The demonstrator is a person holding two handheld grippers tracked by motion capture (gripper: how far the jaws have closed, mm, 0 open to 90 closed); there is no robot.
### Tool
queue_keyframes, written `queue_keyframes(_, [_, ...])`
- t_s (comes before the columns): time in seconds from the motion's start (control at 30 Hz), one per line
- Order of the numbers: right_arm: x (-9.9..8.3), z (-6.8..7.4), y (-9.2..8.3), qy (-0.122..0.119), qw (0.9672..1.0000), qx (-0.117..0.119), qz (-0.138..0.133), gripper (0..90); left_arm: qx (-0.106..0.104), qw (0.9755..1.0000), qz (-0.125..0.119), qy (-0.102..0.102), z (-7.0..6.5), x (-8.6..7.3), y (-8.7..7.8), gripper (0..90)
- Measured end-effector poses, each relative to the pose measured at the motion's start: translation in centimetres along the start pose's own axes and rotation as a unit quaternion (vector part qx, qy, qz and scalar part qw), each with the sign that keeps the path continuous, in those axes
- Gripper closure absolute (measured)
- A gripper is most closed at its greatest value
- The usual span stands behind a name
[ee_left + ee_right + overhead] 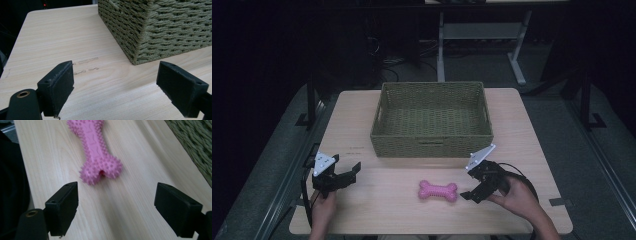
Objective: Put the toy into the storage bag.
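Not yet grasped: pink spiky rubber bone toy (438,191) lying on pale wooden table (362,210) before empty green woven basket (432,142), right gripper (468,195) gaping beside it, left gripper (356,169) wide, idle.

A bright pink, nub-covered rubber bone toy (438,191) lies on a pale wooden table (362,205) with fine straight grain. The rectangular woven basket (432,145) is olive green (a tight rope weave). Gripper jaws are matte black.

spiky pink rubbery bone (96,150), woven basket (432,120), matt wood table (362,210)
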State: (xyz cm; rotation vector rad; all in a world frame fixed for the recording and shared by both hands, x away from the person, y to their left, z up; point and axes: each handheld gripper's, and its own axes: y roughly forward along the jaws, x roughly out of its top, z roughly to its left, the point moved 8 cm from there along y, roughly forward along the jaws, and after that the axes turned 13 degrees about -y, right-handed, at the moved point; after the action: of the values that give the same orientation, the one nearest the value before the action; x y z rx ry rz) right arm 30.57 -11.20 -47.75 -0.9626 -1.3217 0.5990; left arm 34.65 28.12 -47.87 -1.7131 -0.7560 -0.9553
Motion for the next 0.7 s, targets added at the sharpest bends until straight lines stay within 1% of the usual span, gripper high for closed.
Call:
queue_keyframes(0.03, [0.0, 0.0, 0.0, 0.000, 1.0000, 0.000, 0.000, 18.9, 0.000, 1.0000, 0.000, -0.001, 0.0, 0.0, 0.0, 13.9])
queue_keyframes(0.07, [0.4, -0.1, 0.2, -0.006, 1.0000, 0.005, 0.003, 18.9, 0.000, 1.0000, 0.000, -0.001, 0.0, 0.0, 0.0, 13.9])
queue_keyframes(0.17, [0.9, -0.1, 0.3, -0.013, 0.9999, 0.007, 0.006, 18.9, 0.000, 1.0000, 0.000, 0.000, 0.1, 0.1, 0.0, 13.9])
queue_keyframes(0.2, [1.2, -0.1, 0.4, -0.016, 0.9998, 0.011, 0.003, 18.9, 0.000, 1.0000, -0.001, -0.001, 0.1, 0.1, 0.0, 13.9])
queue_keyframes(0.27, [1.5, -0.1, 0.8, -0.019, 0.9996, 0.017, 0.009, 18.8, 0.001, 1.0000, -0.002, -0.001, 0.1, 0.1, -0.1, 13.9])
queue_keyframes(0.37, [2.1, 0.0, 1.3, -0.031, 0.9991, 0.024, 0.017, 18.9, 0.000, 1.0000, -0.002, -0.003, 0.2, 0.1, 0.0, 13.9])
queue_keyframes(0.47, [2.5, 0.1, 1.5, -0.035, 0.9988, 0.027, 0.019, 18.9, 0.000, 1.0000, -0.002, -0.003, 0.1, 0.1, 0.0, 13.9])
queue_keyframes(0.5, [2.9, 0.2, 1.7, -0.042, 0.9984, 0.030, 0.022, 19.0, 0.000, 1.0000, -0.001, -0.002, 0.1, 0.1, 0.0, 13.8])
queue_keyframes(0.63, [3.4, 0.3, 2.0, -0.046, 0.9980, 0.038, 0.020, 19.4, 0.000, 1.0000, -0.003, -0.005, 0.1, 0.1, 0.0, 13.9])
queue_keyframes(0.7, [3.8, 0.3, 2.4, -0.051, 0.9976, 0.039, 0.027, 19.7, -0.001, 1.0000, -0.005, -0.007, 0.1, 0.1, 0.0, 13.9])
